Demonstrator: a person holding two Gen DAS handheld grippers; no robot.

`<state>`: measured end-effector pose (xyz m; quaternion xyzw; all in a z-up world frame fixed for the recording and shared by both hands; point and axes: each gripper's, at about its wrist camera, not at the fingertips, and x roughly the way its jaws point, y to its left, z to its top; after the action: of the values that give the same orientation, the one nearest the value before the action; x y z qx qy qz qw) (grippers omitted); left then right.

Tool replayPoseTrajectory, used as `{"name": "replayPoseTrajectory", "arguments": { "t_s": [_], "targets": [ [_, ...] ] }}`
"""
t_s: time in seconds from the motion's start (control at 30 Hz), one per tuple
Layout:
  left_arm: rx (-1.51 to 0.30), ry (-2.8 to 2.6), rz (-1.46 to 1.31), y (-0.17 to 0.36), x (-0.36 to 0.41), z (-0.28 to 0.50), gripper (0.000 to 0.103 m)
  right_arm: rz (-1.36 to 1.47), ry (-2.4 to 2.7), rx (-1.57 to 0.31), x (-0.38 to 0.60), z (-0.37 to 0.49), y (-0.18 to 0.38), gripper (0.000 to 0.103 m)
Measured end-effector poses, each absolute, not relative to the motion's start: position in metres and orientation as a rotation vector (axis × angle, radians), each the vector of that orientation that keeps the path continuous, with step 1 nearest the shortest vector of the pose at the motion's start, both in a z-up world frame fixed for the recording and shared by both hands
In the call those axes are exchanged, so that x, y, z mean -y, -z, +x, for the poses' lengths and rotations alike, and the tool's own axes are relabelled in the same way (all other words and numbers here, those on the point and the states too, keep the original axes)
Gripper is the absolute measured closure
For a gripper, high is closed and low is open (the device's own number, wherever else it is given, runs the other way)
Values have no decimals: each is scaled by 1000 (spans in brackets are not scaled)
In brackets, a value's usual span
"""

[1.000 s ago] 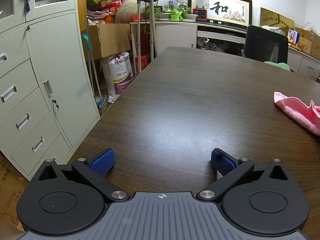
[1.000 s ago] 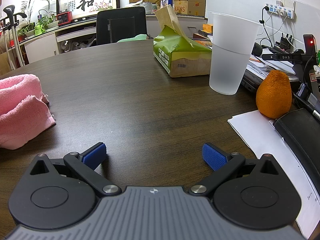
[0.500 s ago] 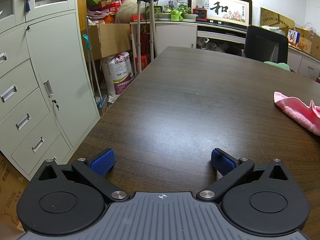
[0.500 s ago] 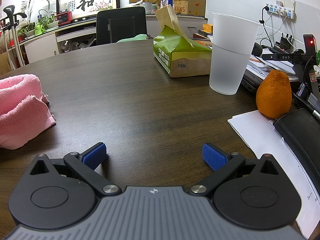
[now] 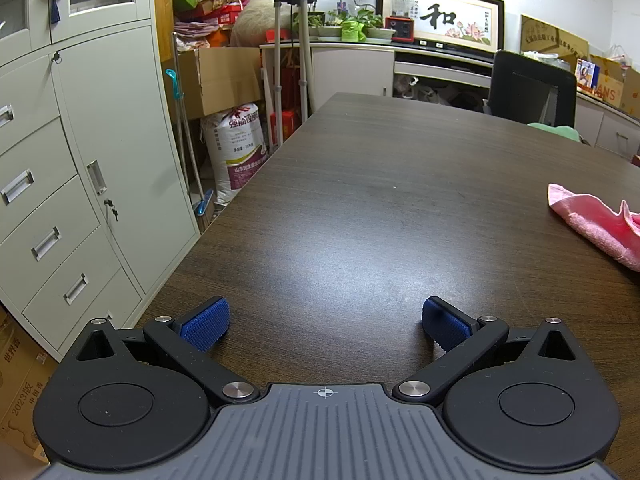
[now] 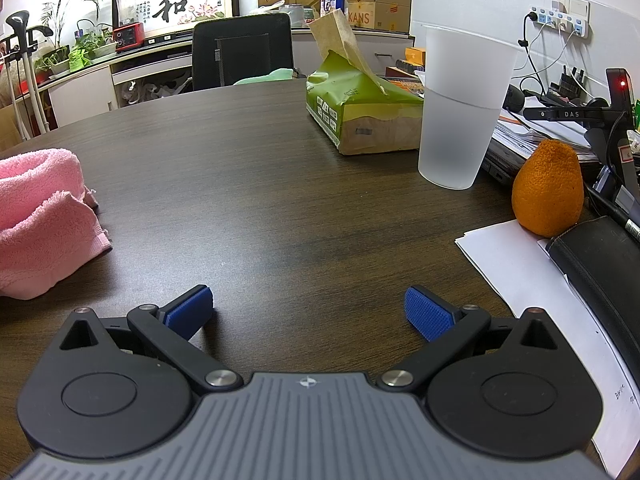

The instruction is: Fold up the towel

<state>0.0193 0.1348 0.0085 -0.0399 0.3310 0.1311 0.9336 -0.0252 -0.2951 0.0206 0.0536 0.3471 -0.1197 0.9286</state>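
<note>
A crumpled pink towel (image 6: 36,216) lies on the dark wooden table (image 6: 280,184), at the left edge of the right wrist view. It also shows at the right edge of the left wrist view (image 5: 600,220). My left gripper (image 5: 325,322) is open and empty, low over the table, left of the towel. My right gripper (image 6: 308,312) is open and empty, low over the table, right of the towel. Neither gripper touches the towel.
A green tissue pack (image 6: 360,112), a frosted plastic cup (image 6: 464,108), an orange fruit (image 6: 548,192), white papers (image 6: 520,264) and a black case (image 6: 600,264) stand right of my right gripper. The table's left edge (image 5: 224,216) borders grey filing cabinets (image 5: 80,160). A black chair (image 5: 532,88) stands at the far side.
</note>
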Motion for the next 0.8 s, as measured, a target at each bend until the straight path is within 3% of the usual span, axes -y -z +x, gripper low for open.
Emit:
{"name": "replayPoseTrajectory", "arguments": {
  "t_s": [0.8],
  "targets": [
    [-677, -302, -93, -8, -131, 23, 0, 110, 248, -711, 295, -25, -21, 0]
  ]
}}
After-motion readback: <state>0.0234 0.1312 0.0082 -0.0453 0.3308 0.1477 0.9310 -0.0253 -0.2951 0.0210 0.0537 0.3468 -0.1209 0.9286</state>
